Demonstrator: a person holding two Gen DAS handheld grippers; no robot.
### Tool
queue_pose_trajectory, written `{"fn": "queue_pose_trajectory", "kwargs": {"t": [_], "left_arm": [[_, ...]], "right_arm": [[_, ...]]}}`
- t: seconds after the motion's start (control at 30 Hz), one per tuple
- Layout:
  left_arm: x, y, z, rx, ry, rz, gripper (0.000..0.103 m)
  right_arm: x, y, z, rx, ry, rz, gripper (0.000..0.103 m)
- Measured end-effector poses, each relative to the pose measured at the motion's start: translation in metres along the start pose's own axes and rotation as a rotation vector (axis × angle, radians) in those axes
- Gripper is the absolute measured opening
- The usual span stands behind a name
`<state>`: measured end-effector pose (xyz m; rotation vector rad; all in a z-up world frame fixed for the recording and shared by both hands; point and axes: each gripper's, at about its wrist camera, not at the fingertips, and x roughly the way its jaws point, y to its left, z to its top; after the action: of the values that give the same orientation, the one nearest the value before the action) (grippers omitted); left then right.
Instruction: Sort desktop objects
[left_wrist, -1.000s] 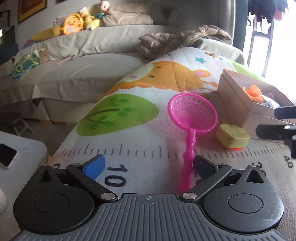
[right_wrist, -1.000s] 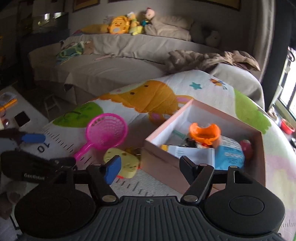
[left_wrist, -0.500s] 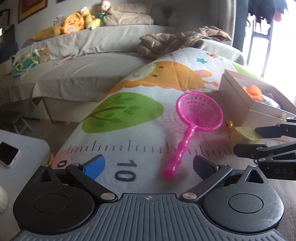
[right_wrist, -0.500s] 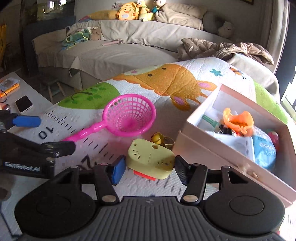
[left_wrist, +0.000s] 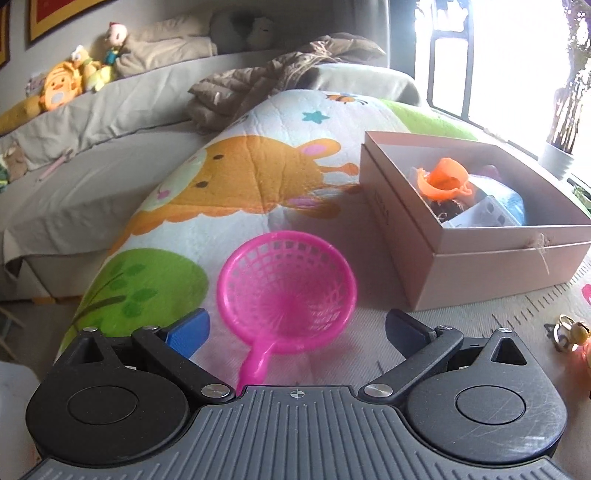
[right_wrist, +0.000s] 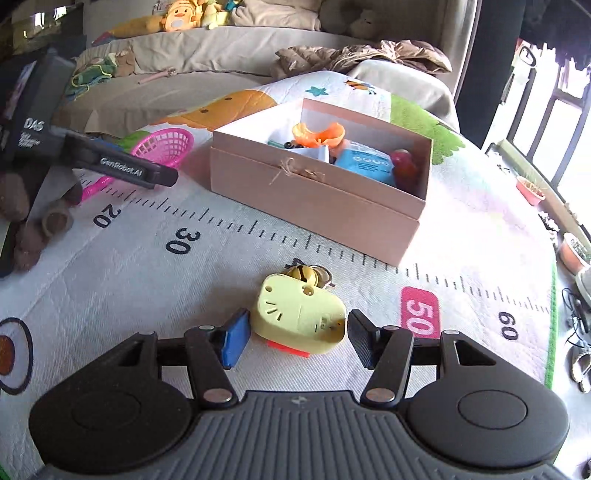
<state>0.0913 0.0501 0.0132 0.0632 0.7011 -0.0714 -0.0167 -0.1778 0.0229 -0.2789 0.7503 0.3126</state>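
Observation:
A pink plastic net scoop (left_wrist: 286, 291) lies on the printed play mat, its handle running back between the jaws of my open left gripper (left_wrist: 295, 332); it also shows in the right wrist view (right_wrist: 162, 146). A pink cardboard box (left_wrist: 476, 254) (right_wrist: 314, 192) holds an orange toy (right_wrist: 317, 133), a blue packet and other items. A pale yellow cat-face toy (right_wrist: 299, 315) lies between the pads of my open right gripper (right_wrist: 293, 338); the pads stand just off its sides. A small gold bell (right_wrist: 304, 274) lies right behind it.
The left gripper body (right_wrist: 110, 164) is in the right wrist view at the left. A grey sofa with plush toys (left_wrist: 66, 88) and a brown jacket (right_wrist: 362, 55) lies behind the mat. Plant pots (right_wrist: 572, 251) stand at the right edge.
My left gripper has moved forward over the scoop's handle, so the net is now close between the jaws. My right gripper has swung right and now brackets the yellow toy from another side.

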Motion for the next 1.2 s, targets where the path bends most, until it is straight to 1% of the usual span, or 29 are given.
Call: {"fn": "queue_pose_trajectory", "kwargs": {"t": [0.03,0.1,0.17,0.23,0.33,0.43,0.53,0.57,0.6,0.63,0.67,0.7,0.73,0.77,0.8,0.83,0.93,1.0,1.03,1.07,1.1,1.13,1.2], "left_arm": [[0.003,-0.004,0.001,0.000,0.007,-0.017,0.103],[0.003,-0.016,0.000,0.016,0.019,-0.069,0.103],[-0.003,-0.030,-0.006,0.058,0.021,-0.127,0.103],[-0.010,-0.041,-0.015,0.094,0.026,-0.155,0.103],[-0.018,-0.045,-0.029,0.089,0.054,-0.168,0.103],[-0.027,-0.042,-0.039,0.074,0.050,-0.138,0.103],[-0.031,-0.035,-0.042,0.038,0.042,-0.129,0.103],[-0.032,-0.034,-0.043,0.034,0.041,-0.129,0.103],[-0.033,-0.033,-0.043,0.030,0.038,-0.128,0.103],[-0.034,-0.031,-0.043,0.026,0.036,-0.126,0.103],[-0.034,-0.030,-0.044,0.021,0.035,-0.124,0.103],[-0.034,-0.029,-0.044,0.015,0.034,-0.125,0.103],[-0.035,-0.028,-0.044,0.008,0.032,-0.127,0.103],[-0.035,-0.027,-0.044,0.002,0.031,-0.126,0.103],[-0.035,-0.026,-0.044,-0.002,0.030,-0.125,0.103],[-0.035,-0.026,-0.044,-0.005,0.029,-0.124,0.103],[-0.035,-0.027,-0.043,-0.005,0.030,-0.117,0.103],[-0.034,-0.028,-0.043,-0.005,0.033,-0.104,0.103],[-0.033,-0.029,-0.041,-0.009,0.036,-0.096,0.103],[-0.032,-0.029,-0.038,-0.019,0.037,-0.089,0.103],[-0.030,-0.028,-0.034,-0.039,0.038,-0.084,0.103],[-0.027,-0.026,-0.029,-0.064,0.040,-0.079,0.103],[-0.021,-0.023,-0.015,-0.130,0.044,-0.064,0.103]], "right_arm": [[-0.004,0.001,-0.003,-0.017,-0.017,-0.021,0.062],[-0.010,0.005,-0.008,-0.057,-0.051,-0.042,0.062],[-0.012,0.010,-0.010,-0.089,-0.077,-0.041,0.064],[-0.009,0.013,-0.011,-0.107,-0.081,-0.036,0.064],[0.001,0.018,-0.011,-0.124,-0.074,-0.068,0.064],[0.006,0.021,-0.008,-0.139,-0.085,-0.080,0.063],[0.011,0.030,-0.004,-0.179,-0.089,-0.100,0.053],[0.011,0.031,-0.001,-0.180,-0.091,-0.096,0.045],[0.010,0.033,0.002,-0.171,-0.097,-0.093,0.041],[0.007,0.032,0.006,-0.154,-0.105,-0.079,0.033],[0.003,0.030,0.011,-0.128,-0.110,-0.052,0.019],[-0.001,0.025,0.017,-0.077,-0.106,-0.006,0.013],[-0.005,0.016,0.024,-0.012,-0.098,0.043,0.010],[-0.007,0.007,0.028,0.046,-0.092,0.077,0.010],[-0.007,-0.001,0.031,0.082,-0.088,0.087,0.010],[-0.007,-0.009,0.031,0.110,-0.087,0.063,0.010],[0.003,-0.031,0.023,0.166,-0.052,-0.077,0.010],[0.007,-0.044,0.012,0.202,-0.033,-0.131,0.019],[0.008,-0.049,0.006,0.221,-0.030,-0.148,0.038],[0.008,-0.054,-0.001,0.244,-0.032,-0.162,0.065],[0.008,-0.056,-0.006,0.264,-0.040,-0.170,0.073],[0.008,-0.058,-0.013,0.282,-0.053,-0.177,0.079],[0.010,-0.054,-0.022,0.287,-0.053,-0.180,0.084]]}}
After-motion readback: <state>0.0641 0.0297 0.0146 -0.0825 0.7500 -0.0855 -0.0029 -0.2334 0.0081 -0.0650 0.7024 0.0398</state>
